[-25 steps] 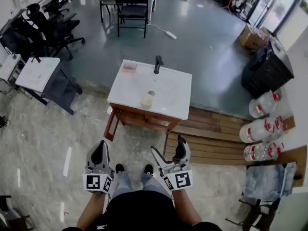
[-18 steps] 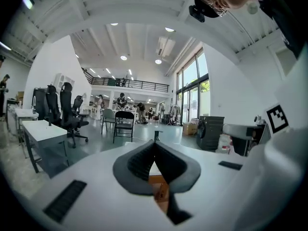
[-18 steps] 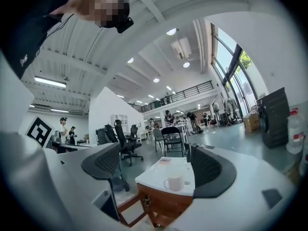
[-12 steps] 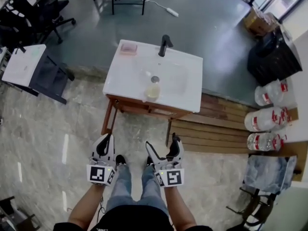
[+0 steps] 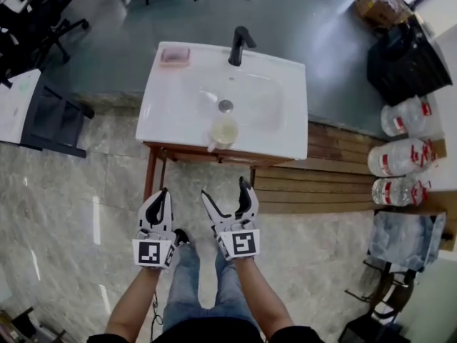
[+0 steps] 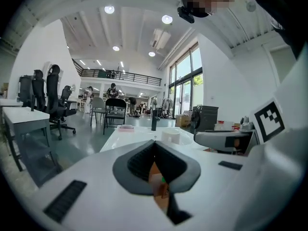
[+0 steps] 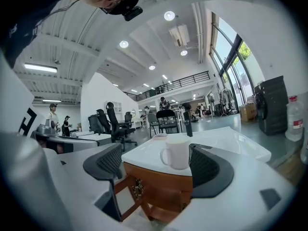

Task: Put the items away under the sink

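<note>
A white sink top (image 5: 285, 131) rests on a wooden vanity (image 5: 187, 153) just ahead of me. A cream mug (image 5: 223, 129) stands at the sink's front edge, before the drain. A black faucet (image 5: 239, 45) and a pink soap dish (image 5: 175, 56) are at the back. My left gripper (image 5: 162, 196) hangs over the floor short of the vanity, its jaws shut and empty; its pads (image 6: 144, 160) meet. My right gripper (image 5: 226, 194) is open with nothing in it. The mug (image 7: 175, 151) shows between its two fingers, well ahead of them, above the vanity's wooden front (image 7: 159, 186).
Several large water jugs (image 5: 403, 156) lie at the right beside a wooden pallet (image 5: 314, 184). A black cabinet (image 5: 403, 56) stands at the far right. A white desk (image 5: 18, 106) and office chairs (image 5: 32, 13) are at the left. My feet stand on a marble floor (image 5: 78, 213).
I have walked closer to the sink, which now looms larger and nearer. Both grippers have come forward with me. The left stays shut and the right stays open.
</note>
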A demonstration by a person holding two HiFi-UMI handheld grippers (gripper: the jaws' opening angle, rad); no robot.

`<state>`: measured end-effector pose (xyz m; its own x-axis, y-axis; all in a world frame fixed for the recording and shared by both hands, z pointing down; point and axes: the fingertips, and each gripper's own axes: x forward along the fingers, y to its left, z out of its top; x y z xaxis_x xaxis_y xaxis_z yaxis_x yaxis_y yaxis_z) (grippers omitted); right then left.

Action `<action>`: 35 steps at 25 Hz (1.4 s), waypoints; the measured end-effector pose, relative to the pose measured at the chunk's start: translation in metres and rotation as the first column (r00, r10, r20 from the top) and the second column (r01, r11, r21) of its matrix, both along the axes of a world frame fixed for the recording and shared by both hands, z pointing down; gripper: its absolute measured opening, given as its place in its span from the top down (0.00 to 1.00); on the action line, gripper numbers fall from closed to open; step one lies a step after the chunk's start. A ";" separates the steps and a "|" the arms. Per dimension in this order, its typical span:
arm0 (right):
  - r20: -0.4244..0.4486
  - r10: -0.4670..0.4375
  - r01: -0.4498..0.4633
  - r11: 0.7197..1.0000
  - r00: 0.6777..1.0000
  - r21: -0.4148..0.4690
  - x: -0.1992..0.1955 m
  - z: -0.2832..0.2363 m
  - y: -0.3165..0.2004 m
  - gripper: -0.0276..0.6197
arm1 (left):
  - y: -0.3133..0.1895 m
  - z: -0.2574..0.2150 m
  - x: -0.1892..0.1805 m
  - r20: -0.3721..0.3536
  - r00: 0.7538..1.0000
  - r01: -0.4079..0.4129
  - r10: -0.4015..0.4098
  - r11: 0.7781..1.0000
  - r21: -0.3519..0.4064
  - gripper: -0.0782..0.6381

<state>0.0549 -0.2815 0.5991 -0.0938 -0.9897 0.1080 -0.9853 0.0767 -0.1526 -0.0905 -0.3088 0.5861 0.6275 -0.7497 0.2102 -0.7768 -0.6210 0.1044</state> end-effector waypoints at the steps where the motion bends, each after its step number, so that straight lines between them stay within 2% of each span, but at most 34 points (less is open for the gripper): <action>1: 0.006 0.003 -0.003 1.000 1.000 -0.005 -0.001 0.007 -0.007 0.27 | -0.005 0.006 0.001 0.003 1.000 -0.004 0.004 1.000 0.001 0.88; 4: 0.017 0.017 -0.017 1.000 1.000 -0.014 -0.002 0.022 -0.026 0.29 | -0.019 0.022 0.003 0.011 1.000 -0.007 0.008 1.000 -0.003 0.88; 13: -0.053 0.034 -0.036 0.998 0.998 -0.051 -0.002 0.055 -0.077 0.49 | -0.048 0.063 0.013 0.022 1.000 -0.004 0.005 0.999 -0.041 0.88; 21: -0.066 0.034 -0.039 0.997 0.997 -0.069 -0.005 0.069 -0.105 0.67 | -0.063 0.082 0.008 0.040 0.999 0.017 -0.014 0.998 -0.067 0.88; 26: -0.083 0.056 -0.062 0.996 0.995 -0.062 0.000 0.066 -0.112 0.86 | -0.061 0.087 0.008 0.027 1.000 0.011 -0.009 0.997 -0.079 0.88; 30: -0.162 0.020 -0.026 0.999 0.987 -0.039 -0.001 0.062 -0.112 0.88 | -0.054 0.090 0.009 0.042 0.999 0.005 -0.001 0.996 -0.092 0.88; 35: -0.173 -0.035 0.034 0.999 0.984 -0.009 -0.008 0.056 -0.108 0.88 | -0.048 0.095 0.006 0.050 0.999 0.011 -0.007 0.995 -0.094 0.88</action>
<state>0.0467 -0.3892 0.6551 -0.1073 -0.9855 0.1313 -0.9937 0.1107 0.0191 -0.0840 -0.3566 0.6809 0.6078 -0.7306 0.3112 -0.7881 -0.6032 0.1231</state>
